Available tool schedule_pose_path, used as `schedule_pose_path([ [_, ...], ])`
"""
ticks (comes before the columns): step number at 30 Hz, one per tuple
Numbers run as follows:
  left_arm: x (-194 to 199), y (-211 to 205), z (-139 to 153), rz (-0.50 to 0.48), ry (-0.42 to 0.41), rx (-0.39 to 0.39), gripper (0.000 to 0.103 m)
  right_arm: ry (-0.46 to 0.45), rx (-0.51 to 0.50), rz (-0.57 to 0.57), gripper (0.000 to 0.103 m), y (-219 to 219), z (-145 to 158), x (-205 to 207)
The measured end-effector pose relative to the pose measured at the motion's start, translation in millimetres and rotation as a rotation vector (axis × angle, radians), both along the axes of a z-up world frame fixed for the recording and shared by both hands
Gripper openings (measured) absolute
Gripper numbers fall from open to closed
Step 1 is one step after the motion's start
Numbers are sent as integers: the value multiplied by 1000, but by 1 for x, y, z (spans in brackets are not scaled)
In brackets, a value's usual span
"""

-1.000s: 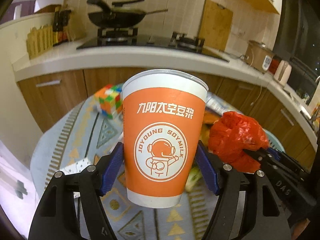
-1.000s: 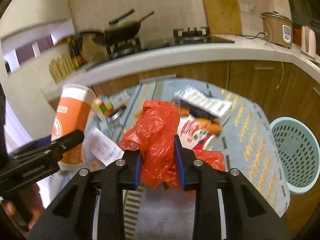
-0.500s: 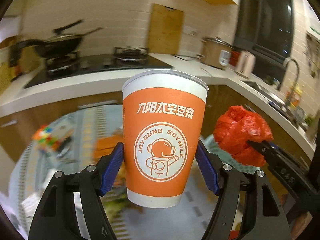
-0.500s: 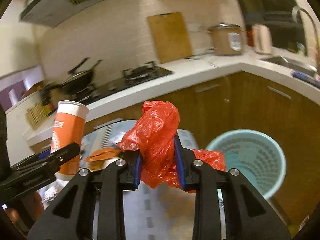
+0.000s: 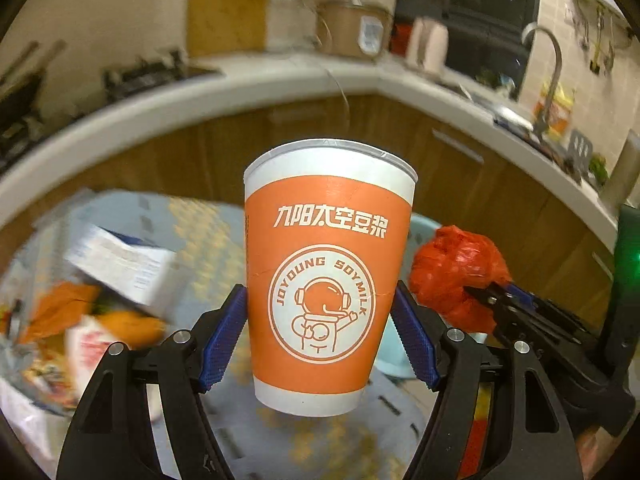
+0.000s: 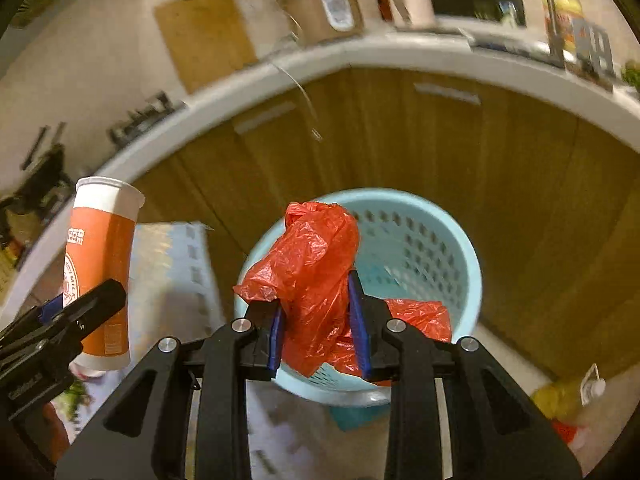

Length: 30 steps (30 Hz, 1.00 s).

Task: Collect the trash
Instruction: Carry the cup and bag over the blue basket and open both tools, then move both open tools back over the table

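My left gripper [image 5: 320, 322] is shut on an orange and white paper cup [image 5: 326, 280], held upright in the air between its blue pads. That cup [image 6: 100, 264] also shows at the left of the right wrist view. My right gripper [image 6: 318, 320] is shut on a crumpled red plastic bag [image 6: 316, 264], which hangs over the near rim of a light blue perforated bin [image 6: 424, 248]. In the left wrist view the red bag [image 5: 452, 276] shows to the right of the cup, and a sliver of the bin [image 5: 420, 228] peeks out behind it.
A table with a patterned cloth [image 5: 200, 224] holds a white box [image 5: 120, 268], orange wrappers [image 5: 60, 308] and other litter on the left. Wooden cabinets [image 6: 400, 136] under a white counter [image 6: 360, 52] curve behind the bin. A yellow bottle [image 6: 568, 396] lies on the floor at the right.
Both grippers swung to the right, away from the table with their loads still gripped. The blue bin now sits right under the red bag, and the stove and wok have slid off to the left.
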State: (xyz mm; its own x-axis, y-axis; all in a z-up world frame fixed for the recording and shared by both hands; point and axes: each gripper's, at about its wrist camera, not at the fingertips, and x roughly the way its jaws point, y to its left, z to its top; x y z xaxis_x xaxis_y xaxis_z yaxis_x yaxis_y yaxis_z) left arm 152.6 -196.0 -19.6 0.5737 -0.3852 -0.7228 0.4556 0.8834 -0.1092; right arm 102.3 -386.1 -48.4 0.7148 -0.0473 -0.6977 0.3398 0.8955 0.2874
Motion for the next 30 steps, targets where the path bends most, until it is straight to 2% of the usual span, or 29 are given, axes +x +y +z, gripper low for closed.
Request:
schedule_pose_path([
  [2,11,-13,-20,-86,107,-26,70,46,11,-11,25,-7,-14,4],
  [4,17,-20,-33,-108,151,-37,70,81,17,-18,25,-12,-25,6],
  [8,26,-30,-49,-111,182,-16,70,132,19,-33,27,-18,-39,9],
  [12,30,-43,-56,-145,203,-33,73,187,42,-22,30,-25,-51,16],
  [13,30,-44,-58,-156,207,-35,78,191,49,-22,38,-26,-53,16],
  [14,28,-44,-57,-155,203,-34,82,190,55,-25,51,-27,-54,14],
  [16,26,-46,-56,-152,191,-29,82,175,51,-42,56,-30,-51,10],
  [23,17,-31,-43,-118,163,-58,82,118,41,-43,56,-33,-31,1],
  [30,-9,15,-5,-51,58,-104,82,-4,6,27,56,-1,11,-12],
])
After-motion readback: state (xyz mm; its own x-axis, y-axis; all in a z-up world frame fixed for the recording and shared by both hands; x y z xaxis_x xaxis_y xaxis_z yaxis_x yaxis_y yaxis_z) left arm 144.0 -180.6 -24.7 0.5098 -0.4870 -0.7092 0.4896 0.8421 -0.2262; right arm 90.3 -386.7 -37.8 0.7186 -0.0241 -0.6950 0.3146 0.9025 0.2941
